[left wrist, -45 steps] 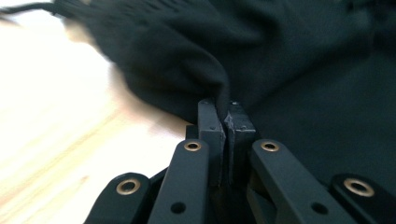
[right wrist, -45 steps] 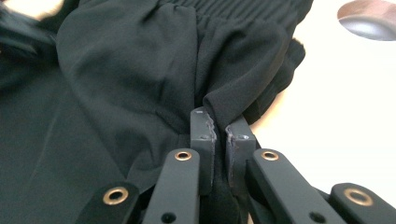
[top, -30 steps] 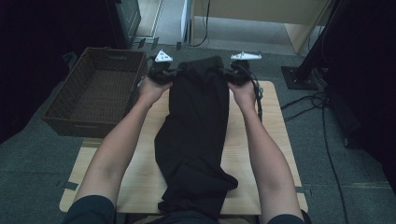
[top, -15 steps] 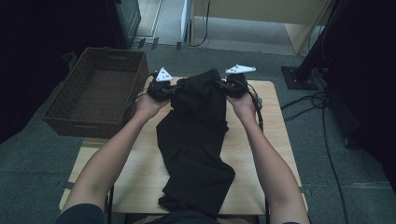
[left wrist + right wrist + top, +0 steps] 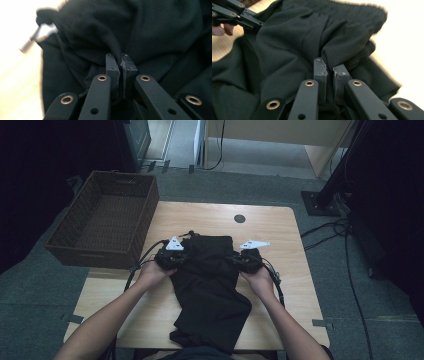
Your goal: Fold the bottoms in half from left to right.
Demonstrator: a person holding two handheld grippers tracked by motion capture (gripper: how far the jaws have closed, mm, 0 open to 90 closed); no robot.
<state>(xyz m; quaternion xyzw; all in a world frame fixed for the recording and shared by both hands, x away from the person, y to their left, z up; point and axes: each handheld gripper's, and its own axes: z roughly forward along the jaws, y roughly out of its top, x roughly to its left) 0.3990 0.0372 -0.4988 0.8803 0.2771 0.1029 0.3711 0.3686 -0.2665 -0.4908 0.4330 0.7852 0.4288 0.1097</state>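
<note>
Pinching the black garment (image 5: 209, 285) at both sides of its upper edge, I hold it low over the middle of the wooden table (image 5: 280, 227), its lower part lying in loose folds toward the bottom centre of the high view. My left gripper (image 5: 172, 257) has its jaws nearly closed on a fold of the cloth (image 5: 115, 47); my right gripper (image 5: 247, 260) is likewise clamped on a bunched ridge of it (image 5: 342, 55). Each grip takes just a narrow pleat, so I judge a sharp tug could slip the fabric out of one side and let that corner drop crooked. A cord tip (image 5: 37, 35) dangles at the upper left of the left gripper view and might snag. The wicker basket (image 5: 75, 237) sits at the upper left, off the table's edge.
</note>
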